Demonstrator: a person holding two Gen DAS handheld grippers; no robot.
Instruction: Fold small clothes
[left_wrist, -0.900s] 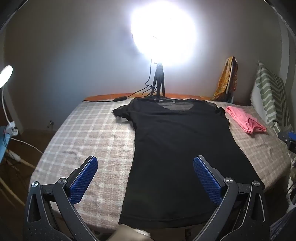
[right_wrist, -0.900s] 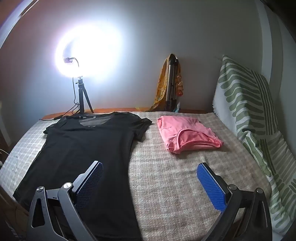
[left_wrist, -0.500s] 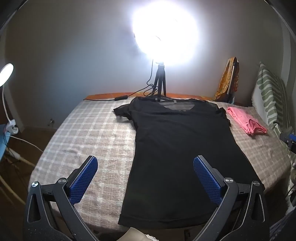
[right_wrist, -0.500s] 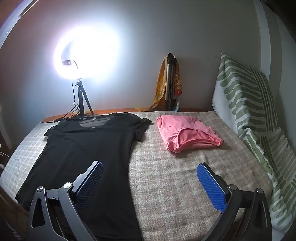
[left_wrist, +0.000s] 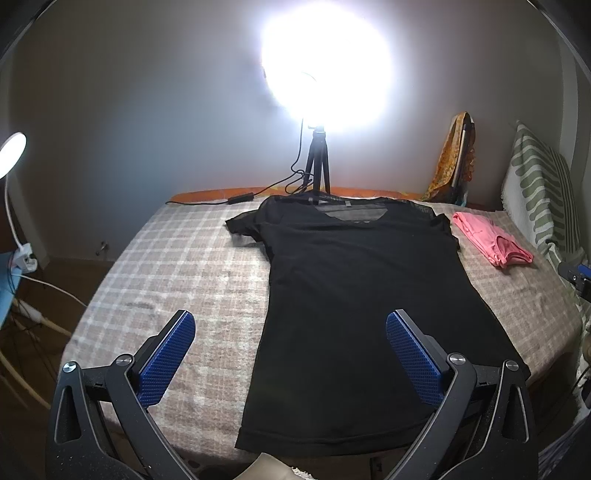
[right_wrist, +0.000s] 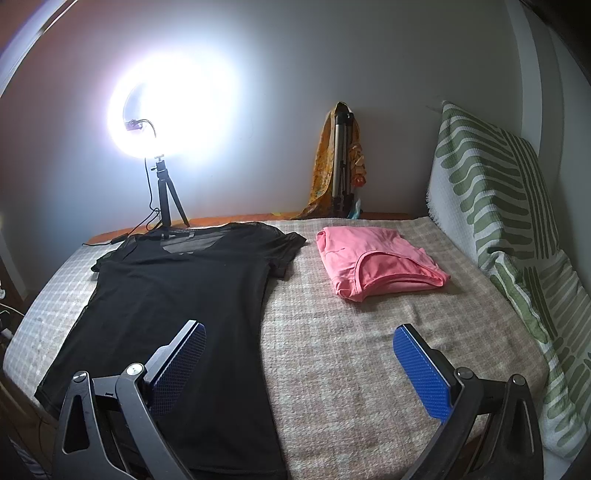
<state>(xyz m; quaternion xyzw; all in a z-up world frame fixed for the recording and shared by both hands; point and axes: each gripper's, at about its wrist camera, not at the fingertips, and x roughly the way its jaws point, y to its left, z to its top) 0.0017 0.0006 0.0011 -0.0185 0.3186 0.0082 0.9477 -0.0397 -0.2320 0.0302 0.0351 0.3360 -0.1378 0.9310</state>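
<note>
Black T-shirt (left_wrist: 354, 291): spread flat and unfolded on the checked bedspread (left_wrist: 184, 273), neckline toward 12 o'clock, hem toward 6 o'clock at the near edge of the bed; both short sleeves lie out to the sides.
Pink garment (right_wrist: 373, 262): already folded, lying on the bedspread at 3 o'clock of the black T-shirt, close to its right sleeve but apart from it.
Left gripper (left_wrist: 290, 350): jaws spread wide, nothing between them; it hovers above the lower part of the T-shirt, its left edge between the blue pads (left_wrist: 168, 356).
Right gripper (right_wrist: 299, 365): jaws spread wide, holding nothing; one pad is above the shirt's right side, the other above bare bedspread.
Ring light (right_wrist: 173, 107): lit on a small tripod at 12 o'clock, behind the shirt's collar.
Striped pillow (right_wrist: 509, 229): green and white, propped at 3 o'clock along the bed's edge.
Orange cloth (right_wrist: 325, 170): draped over a folded tripod against the wall, at 1 o'clock.
</note>
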